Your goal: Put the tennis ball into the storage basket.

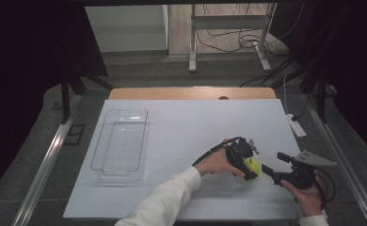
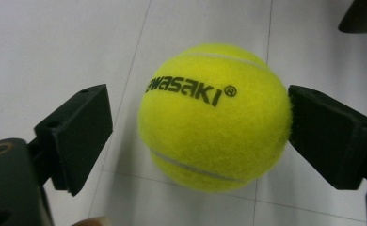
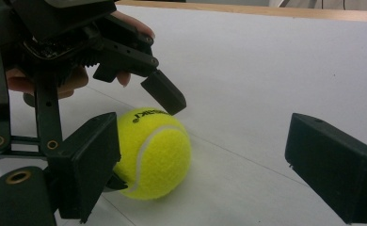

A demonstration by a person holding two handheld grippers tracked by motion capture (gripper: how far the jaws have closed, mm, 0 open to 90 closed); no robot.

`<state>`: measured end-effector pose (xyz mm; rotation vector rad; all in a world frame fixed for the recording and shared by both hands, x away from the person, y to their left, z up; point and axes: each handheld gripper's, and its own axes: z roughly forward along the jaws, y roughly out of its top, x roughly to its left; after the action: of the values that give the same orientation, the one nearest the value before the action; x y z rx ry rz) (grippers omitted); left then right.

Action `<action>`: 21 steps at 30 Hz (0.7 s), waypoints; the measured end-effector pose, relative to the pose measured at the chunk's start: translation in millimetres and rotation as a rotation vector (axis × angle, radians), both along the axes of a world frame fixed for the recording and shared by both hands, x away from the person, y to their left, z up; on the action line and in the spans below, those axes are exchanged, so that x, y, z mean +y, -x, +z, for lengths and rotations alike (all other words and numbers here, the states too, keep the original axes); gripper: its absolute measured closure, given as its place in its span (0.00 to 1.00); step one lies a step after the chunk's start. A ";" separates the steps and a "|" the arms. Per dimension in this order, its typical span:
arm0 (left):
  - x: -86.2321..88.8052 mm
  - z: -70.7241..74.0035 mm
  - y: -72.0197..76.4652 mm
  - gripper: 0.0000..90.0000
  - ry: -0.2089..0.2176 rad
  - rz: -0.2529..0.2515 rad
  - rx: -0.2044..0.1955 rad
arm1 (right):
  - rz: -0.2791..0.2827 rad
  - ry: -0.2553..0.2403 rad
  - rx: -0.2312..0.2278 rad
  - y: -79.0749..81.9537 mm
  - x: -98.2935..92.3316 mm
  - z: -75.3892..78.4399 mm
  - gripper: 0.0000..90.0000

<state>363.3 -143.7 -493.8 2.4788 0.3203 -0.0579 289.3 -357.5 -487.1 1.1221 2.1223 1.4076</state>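
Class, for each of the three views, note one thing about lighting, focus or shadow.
High view: dim, dark surroundings, light glinting on the clear tray. Left gripper view: the tennis ball is sharp enough to read its lettering, with a soft shadow below it. Right gripper view: the near jaws look slightly soft; the ball shades the table beneath it.

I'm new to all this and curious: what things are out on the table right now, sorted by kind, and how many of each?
Tennis ball: 1
Clear plastic tray: 1
Handheld grippers: 2, left gripper and right gripper
Total: 4
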 end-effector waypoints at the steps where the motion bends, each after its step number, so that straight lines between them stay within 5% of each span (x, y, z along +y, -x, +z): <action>1: -0.7 -0.5 0.7 0.15 0.003 -0.006 0.001 | -0.002 0.002 0.000 0.0 0.0 0.0 0.12; 6: -2.2 0.9 3.9 0.27 0.012 -0.023 -0.011 | 0.000 0.000 -0.004 0.2 -0.4 0.1 0.12; 21: -1.1 3.6 4.2 0.29 0.002 -0.018 -0.013 | -0.004 -0.003 -0.006 0.4 -1.4 0.7 0.12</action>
<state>359.1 -144.8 -490.3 2.4791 0.2925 -0.0498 288.9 -358.9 -486.4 1.1211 2.1127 1.4114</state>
